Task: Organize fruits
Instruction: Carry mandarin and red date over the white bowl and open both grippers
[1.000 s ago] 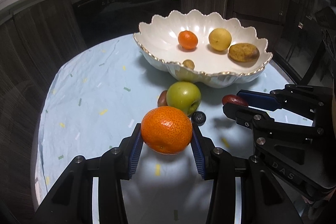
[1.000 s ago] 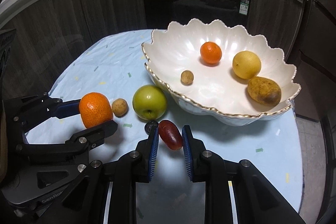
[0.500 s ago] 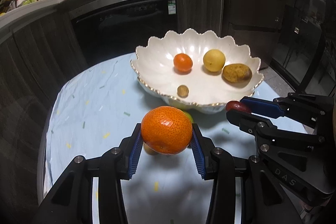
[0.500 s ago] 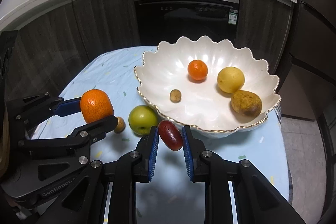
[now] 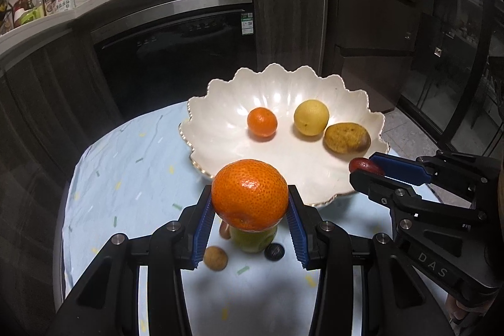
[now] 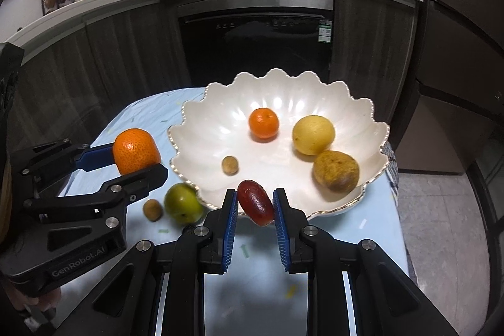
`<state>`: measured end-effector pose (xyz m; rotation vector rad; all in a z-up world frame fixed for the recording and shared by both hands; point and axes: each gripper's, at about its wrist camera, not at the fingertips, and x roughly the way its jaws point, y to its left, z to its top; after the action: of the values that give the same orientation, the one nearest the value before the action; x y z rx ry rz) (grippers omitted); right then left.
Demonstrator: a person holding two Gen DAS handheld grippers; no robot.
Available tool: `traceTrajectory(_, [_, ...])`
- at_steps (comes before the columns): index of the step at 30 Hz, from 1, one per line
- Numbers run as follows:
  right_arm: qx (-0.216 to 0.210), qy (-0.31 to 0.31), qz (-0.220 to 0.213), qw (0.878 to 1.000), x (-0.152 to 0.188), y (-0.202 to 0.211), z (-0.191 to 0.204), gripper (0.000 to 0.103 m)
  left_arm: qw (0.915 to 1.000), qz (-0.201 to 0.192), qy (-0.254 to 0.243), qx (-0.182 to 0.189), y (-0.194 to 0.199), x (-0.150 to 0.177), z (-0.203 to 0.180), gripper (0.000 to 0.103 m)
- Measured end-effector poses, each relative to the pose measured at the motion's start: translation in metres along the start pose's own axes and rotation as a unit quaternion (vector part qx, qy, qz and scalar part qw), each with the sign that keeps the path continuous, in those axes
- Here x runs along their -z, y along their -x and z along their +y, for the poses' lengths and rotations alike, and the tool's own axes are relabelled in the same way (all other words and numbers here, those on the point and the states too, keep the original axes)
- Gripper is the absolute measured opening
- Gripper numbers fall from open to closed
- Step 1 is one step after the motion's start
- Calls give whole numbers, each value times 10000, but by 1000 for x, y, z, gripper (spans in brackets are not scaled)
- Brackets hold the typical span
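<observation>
both wrist views look down and forward (close up) over the same white bowl [image 5: 201, 128].

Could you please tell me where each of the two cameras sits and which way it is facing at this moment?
Left wrist view: sits on the left gripper, looking forward and down at the white bowl; its own fingers clamp a large orange, and the right gripper enters from the right.
Right wrist view: sits on the right gripper, facing the same bowl; its fingers clamp a red fruit, and the left gripper shows at the left.
Shared: bowl, green apple, both held fruits, kitchen counter behind.
</observation>
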<state>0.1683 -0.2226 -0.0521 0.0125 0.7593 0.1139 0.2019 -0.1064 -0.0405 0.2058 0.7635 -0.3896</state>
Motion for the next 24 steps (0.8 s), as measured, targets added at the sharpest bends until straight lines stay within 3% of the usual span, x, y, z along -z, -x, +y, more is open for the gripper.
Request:
traceTrajectory(10, [106, -104, -15, 9999, -10, -11, -15, 24, 9999, 60, -5, 145, -24, -15, -3, 44])
traceTrajectory(24, [281, -163, 119, 9994, -21, -40, -28, 24, 9997, 248, 12, 68, -63, -29, 9, 44])
